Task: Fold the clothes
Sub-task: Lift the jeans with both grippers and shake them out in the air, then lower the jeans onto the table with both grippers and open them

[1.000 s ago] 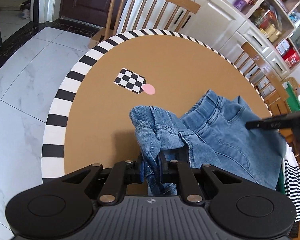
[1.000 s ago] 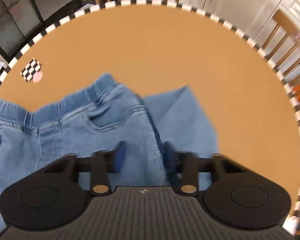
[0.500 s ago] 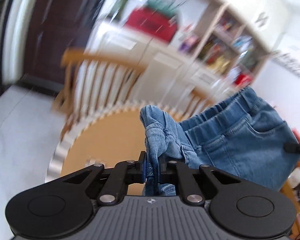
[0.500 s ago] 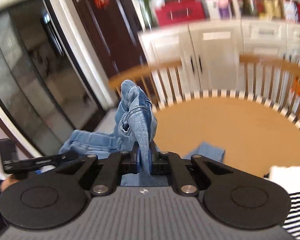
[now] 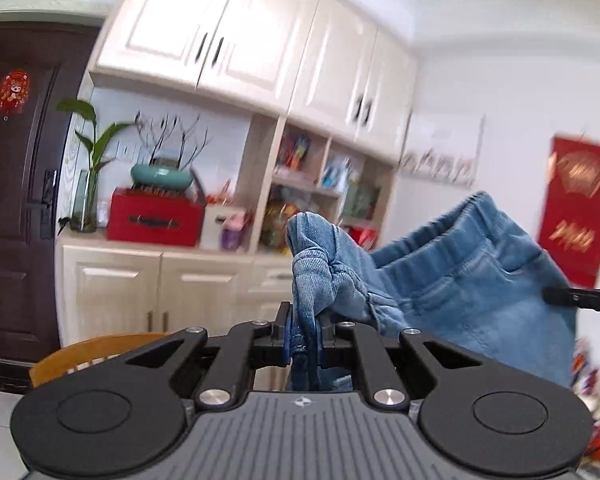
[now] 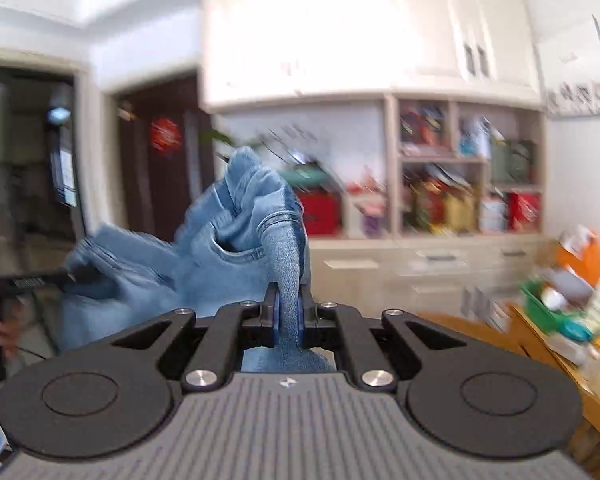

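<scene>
A pair of light blue jeans (image 5: 468, 276) hangs in the air between both grippers. My left gripper (image 5: 303, 330) is shut on a bunched corner of the waistband, which puffs up above the pads. The elastic waistband stretches off to the right, where the other gripper's finger (image 5: 580, 298) shows as a black bar. In the right wrist view the jeans (image 6: 236, 240) bulge up over my right gripper (image 6: 288, 314), which is shut on a fold of denim. The left gripper's finger (image 6: 32, 280) is at the left edge, with part of a hand below it.
White wall cabinets (image 5: 260, 40), open shelves (image 6: 460, 168) full of packets and a dark door (image 5: 12, 200) fill the background. A wooden chair back (image 5: 80, 350) shows low left. A cluttered wooden shelf with a green basket (image 6: 556, 304) stands at the right.
Both grippers have risen well above the table with the jeans. The table has dropped out of view. The right gripper, open over the flat jeans a second ago, has shut on a fold.
</scene>
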Available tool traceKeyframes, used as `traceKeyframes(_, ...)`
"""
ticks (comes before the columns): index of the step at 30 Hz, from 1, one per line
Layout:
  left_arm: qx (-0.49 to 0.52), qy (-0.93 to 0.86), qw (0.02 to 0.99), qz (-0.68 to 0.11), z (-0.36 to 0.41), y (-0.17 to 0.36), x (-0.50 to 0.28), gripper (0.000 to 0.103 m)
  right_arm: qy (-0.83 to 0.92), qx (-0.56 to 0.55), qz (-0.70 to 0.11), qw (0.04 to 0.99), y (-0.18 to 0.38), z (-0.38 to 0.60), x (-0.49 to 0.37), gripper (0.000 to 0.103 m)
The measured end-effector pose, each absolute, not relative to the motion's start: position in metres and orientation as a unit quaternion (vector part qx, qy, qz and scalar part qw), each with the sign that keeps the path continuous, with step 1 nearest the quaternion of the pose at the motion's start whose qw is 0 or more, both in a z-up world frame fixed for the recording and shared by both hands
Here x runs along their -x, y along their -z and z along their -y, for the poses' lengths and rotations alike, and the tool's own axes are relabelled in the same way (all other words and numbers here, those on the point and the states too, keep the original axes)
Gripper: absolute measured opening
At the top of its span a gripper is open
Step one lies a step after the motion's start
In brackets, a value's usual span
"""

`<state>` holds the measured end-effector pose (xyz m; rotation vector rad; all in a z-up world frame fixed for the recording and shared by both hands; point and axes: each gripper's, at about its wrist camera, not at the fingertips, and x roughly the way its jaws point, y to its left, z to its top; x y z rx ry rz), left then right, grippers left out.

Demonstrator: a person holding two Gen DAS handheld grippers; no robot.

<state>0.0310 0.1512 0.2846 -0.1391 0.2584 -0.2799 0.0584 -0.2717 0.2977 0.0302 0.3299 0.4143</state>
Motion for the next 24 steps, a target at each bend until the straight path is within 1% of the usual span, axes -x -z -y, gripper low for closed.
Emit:
traceKeyframes(2, 0.051, 0.118, 0.977, -0.172, -0.133, -0.26, -0.089, 0.012, -0.177, -0.023, -0.215, 0.96, -0.266, 0.277, -0.109, 0.008)
traceKeyframes(5, 0.031, 0.087, 0.965, -0.245, -0.099, -0.192, -0.181, 0.011, -0.157, -0.042, -0.29, 0.943, -0.198, 0.285, -0.186, 0.008)
traceKeyframes(9, -0.038, 0.048, 0.957, -0.283, -0.056, -0.108, -0.274, 0.011, -0.131, -0.03, -0.348, 0.928, -0.114, 0.273, -0.28, 0.008)
traceKeyframes(14, -0.074, 0.006, 0.95, -0.304, -0.018, -0.031, -0.389, 0.011, -0.088, -0.044, -0.377, 0.921, -0.025, 0.28, -0.374, 0.008)
traceKeyframes(19, -0.103, -0.039, 0.95, -0.292, 0.015, 0.015, -0.467, 0.011, -0.062, -0.066, -0.369, 0.925, 0.031, 0.296, -0.437, 0.008)
traceKeyframes(20, -0.104, -0.048, 0.949, -0.293, 0.02, 0.024, -0.48, 0.014, -0.058, -0.07, -0.367, 0.926, 0.041, 0.296, -0.447, 0.009)
traceKeyframes(21, -0.108, -0.059, 0.947, -0.296, 0.024, 0.034, -0.492, 0.024, -0.05, -0.07, -0.367, 0.926, 0.051, 0.296, -0.454, 0.015)
traceKeyframes(22, -0.129, -0.08, 0.941, -0.302, 0.028, 0.047, -0.499, 0.031, -0.03, -0.06, -0.369, 0.927, 0.063, 0.294, -0.457, 0.03)
traceKeyframes(23, -0.149, -0.1, 0.935, -0.305, 0.031, 0.058, -0.505, 0.043, -0.01, -0.044, -0.365, 0.93, 0.074, 0.292, -0.46, 0.04)
traceKeyframes(24, -0.161, -0.116, 0.934, -0.297, 0.03, 0.065, -0.498, 0.049, -0.001, -0.027, -0.354, 0.935, 0.083, 0.292, -0.459, 0.05)
